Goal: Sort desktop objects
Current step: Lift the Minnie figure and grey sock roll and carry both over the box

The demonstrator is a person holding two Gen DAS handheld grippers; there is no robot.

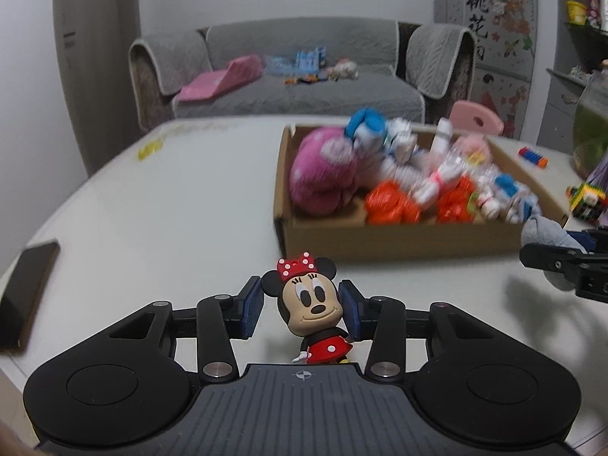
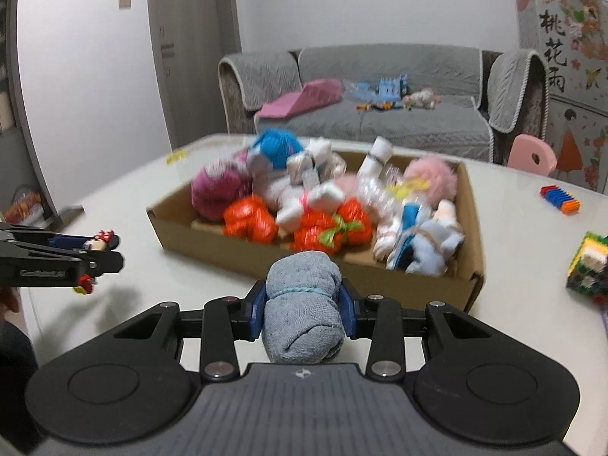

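Minnie Mouse figurine (image 1: 309,313): red polka-dot bow and dress, upright, facing the camera; gripped at the head between the blue pads of the left claw (image 1: 306,309), above the tabletop (image 1: 171,197), short of the cardboard box (image 1: 399,237).

Rolled grey-blue towel (image 2: 302,306): bound by a thin blue band, clamped on both sides by the right claw (image 2: 302,309), held just before the near wall of the box.

Cardboard box, shallow and open-topped, on the tabletop ahead of both claws. Contents, blurred: pink plush (image 1: 323,171); two orange crinkled bundles (image 2: 249,218), one with a green tie; a blue-topped toy (image 2: 275,148); white rolled cloths; a pale pink fluffy item (image 2: 431,174); a light blue cloth roll (image 2: 433,245).

Loose on the tabletop: dark phone (image 1: 26,296) at the left edge; blue-and-orange ribbed toy (image 2: 560,199) right of the box; multicoloured brick block (image 2: 589,268) at the far right.

Beyond the tabletop: grey sofa (image 2: 380,95) bearing a pink cushion (image 2: 304,97) and small toys; pink chair back (image 2: 532,155).
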